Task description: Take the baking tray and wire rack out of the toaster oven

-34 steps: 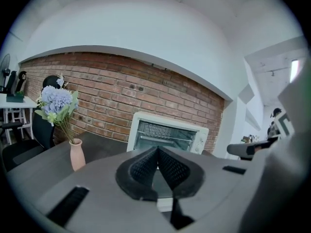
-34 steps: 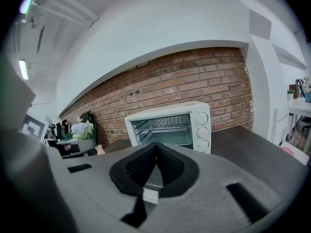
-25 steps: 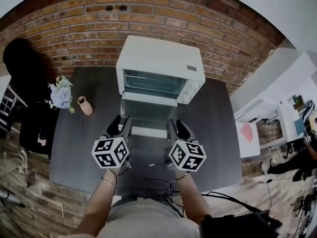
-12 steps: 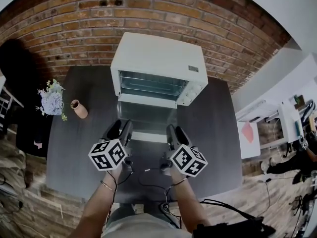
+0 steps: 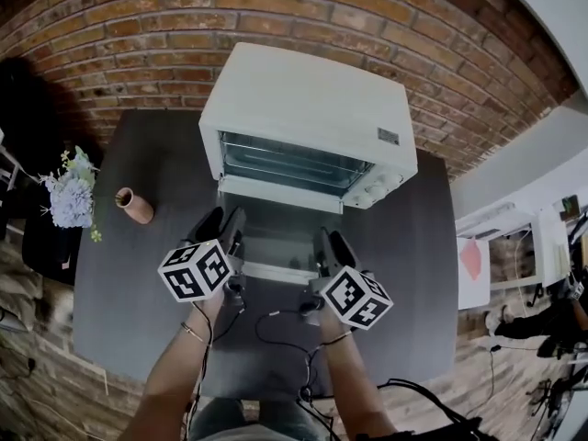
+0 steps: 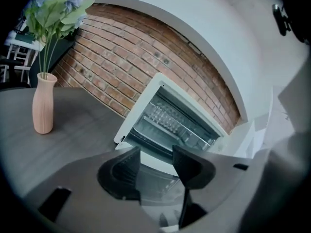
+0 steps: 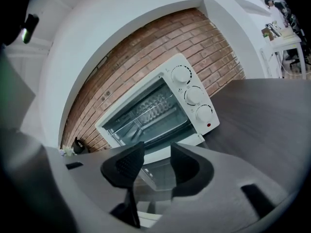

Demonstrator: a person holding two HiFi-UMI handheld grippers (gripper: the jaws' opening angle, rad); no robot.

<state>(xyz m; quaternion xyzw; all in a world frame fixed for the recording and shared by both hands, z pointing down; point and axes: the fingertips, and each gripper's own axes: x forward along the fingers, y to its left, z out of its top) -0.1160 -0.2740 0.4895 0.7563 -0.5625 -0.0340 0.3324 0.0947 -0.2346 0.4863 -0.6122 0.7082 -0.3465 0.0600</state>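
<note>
The white toaster oven [image 5: 303, 108] stands against the brick wall with its glass door [image 5: 276, 232] folded down flat. Inside it, the wire rack [image 6: 166, 117] [image 7: 151, 105] sits above the baking tray [image 6: 156, 134] [image 7: 146, 125]. My left gripper [image 5: 220, 231] [image 6: 156, 160] hovers over the door's left front part, open, with nothing between its fingers. Over the door's right front part, my right gripper [image 5: 329, 249] [image 7: 156, 163] is also open and empty. Both point into the oven's mouth and stop short of it.
The oven stands on a dark grey table [image 5: 129, 283]. A pink vase [image 5: 134, 206] [image 6: 43, 103] and flowers [image 5: 72, 194] are at the left. Three knobs [image 7: 193, 96] run down the oven's right side. Cables [image 5: 276, 324] trail over the table's near edge.
Both grippers have moved forward and down, from in front of the open door to over its front part. The oven now looks larger and closer in the head view.
</note>
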